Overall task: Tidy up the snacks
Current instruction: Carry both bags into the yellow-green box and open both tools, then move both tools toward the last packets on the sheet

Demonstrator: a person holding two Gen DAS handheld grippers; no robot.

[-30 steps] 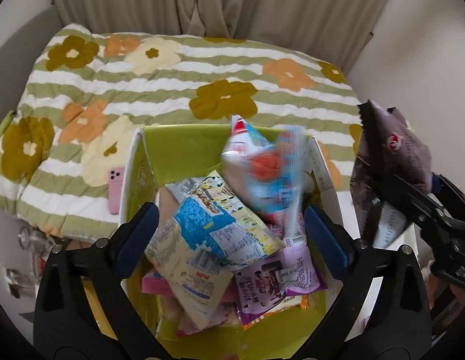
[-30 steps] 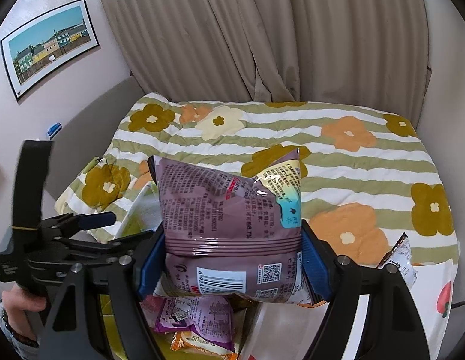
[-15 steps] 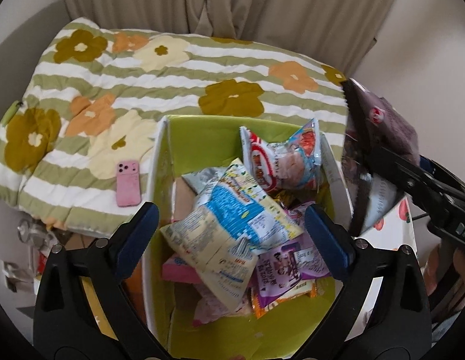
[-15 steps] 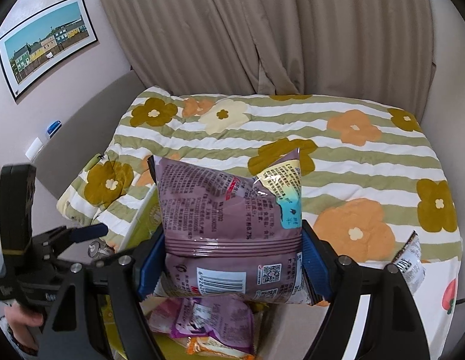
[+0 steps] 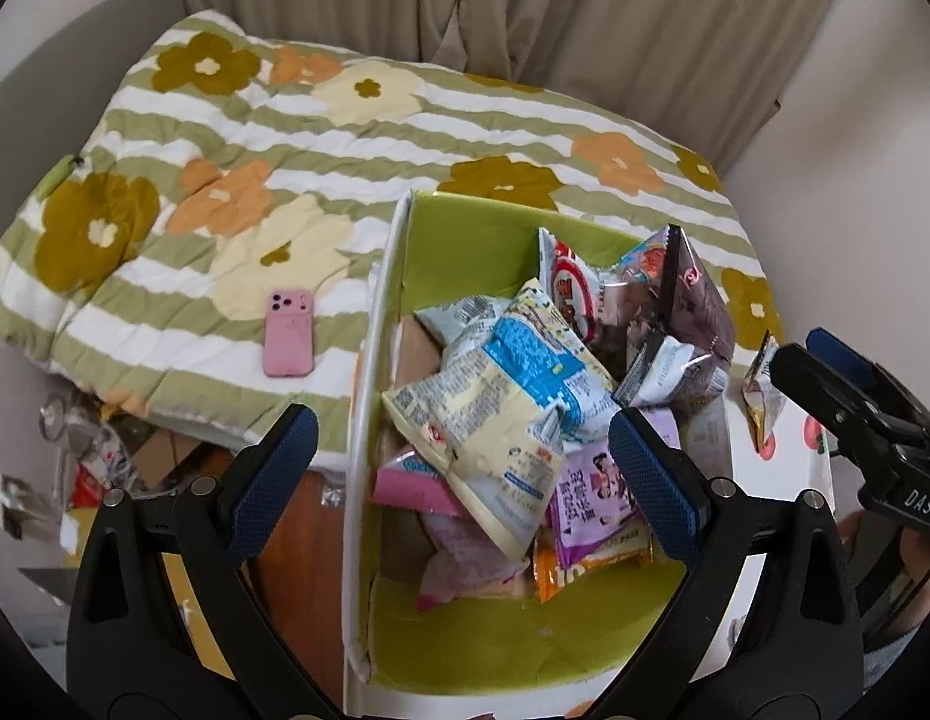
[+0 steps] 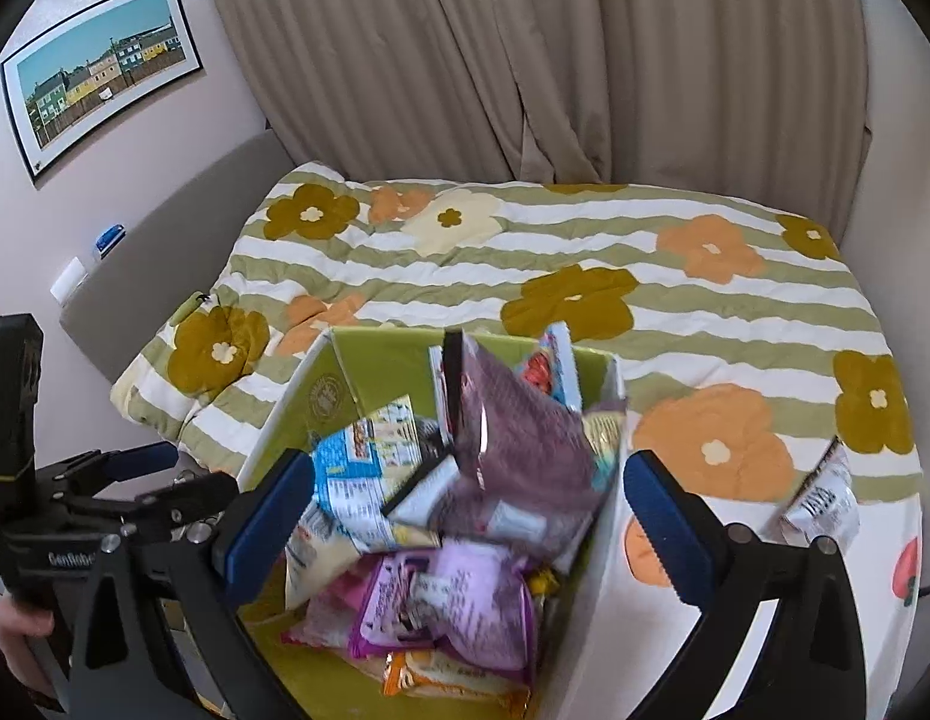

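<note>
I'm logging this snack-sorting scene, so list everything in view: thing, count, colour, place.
box: one, white outside, green inside, at the bed's edge
dark purple bag: one, loose atop the pile in the box
blue-and-cream bag: one, on the pile
other snack bags: several, mixed colours, in the box
small packet: one, white and dark, right of the box
phone: one, pink, on the quilt
quilt: one, green-striped, floral
picture: one, on the wall
left hand-held gripper: open, empty
right hand-held gripper: jaws opening, clear of the bag
</note>
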